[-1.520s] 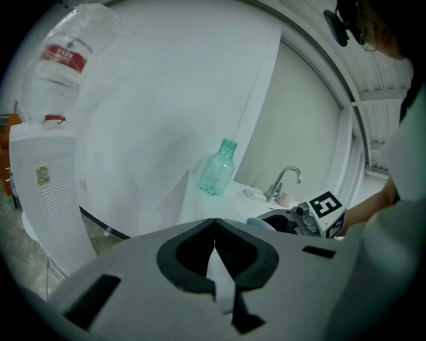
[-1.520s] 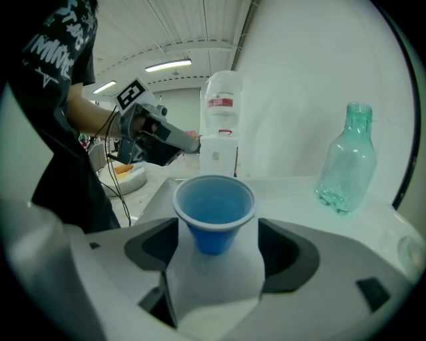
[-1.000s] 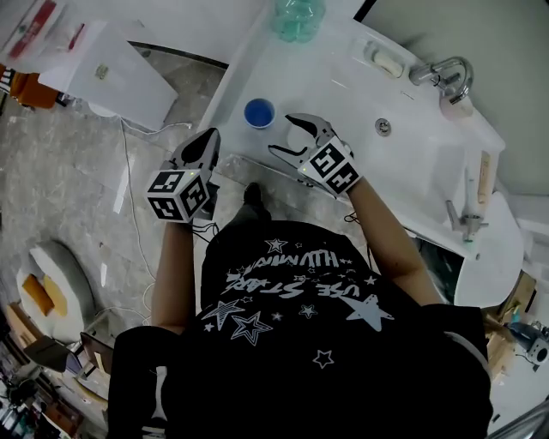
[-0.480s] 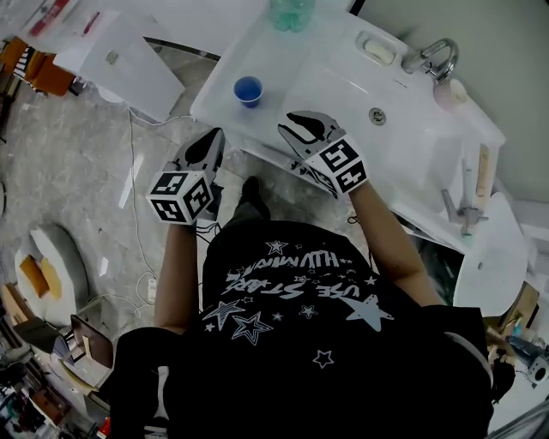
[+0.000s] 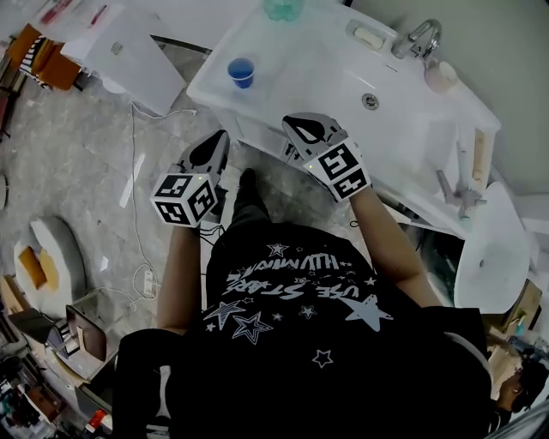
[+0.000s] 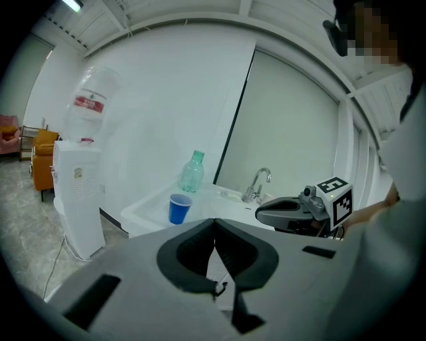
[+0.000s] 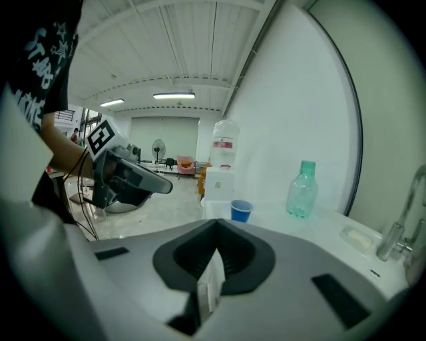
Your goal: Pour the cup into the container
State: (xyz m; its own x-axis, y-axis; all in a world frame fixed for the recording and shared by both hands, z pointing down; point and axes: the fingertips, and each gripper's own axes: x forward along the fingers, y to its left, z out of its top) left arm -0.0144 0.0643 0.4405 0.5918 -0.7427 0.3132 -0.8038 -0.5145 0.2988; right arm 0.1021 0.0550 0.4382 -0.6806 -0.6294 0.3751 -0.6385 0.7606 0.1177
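Both tongs are found closed and empty. The left tongs (image 6: pixel 214 223) are seen with tips pressed together, and the right tongs (image 7: pixel 216 226) have just been closing, with nothing between them. In the head view both are held below the worktop (image 5: pixel 296 64) edge, well apart from the cup (image 5: pixel 241 70). The cup stands upright in the upper left of the frame, near the worktop's left corner. It is seen as small, blue and tapered toward its base, probably thin plastic. It is judged light, easily crushed and easily tipped; whether it is filled cannot be told. A gentle hold across the middle of the wall, below the rim, is advised. A green bottle (image 5: pixel 283 7) is seen beyond it.
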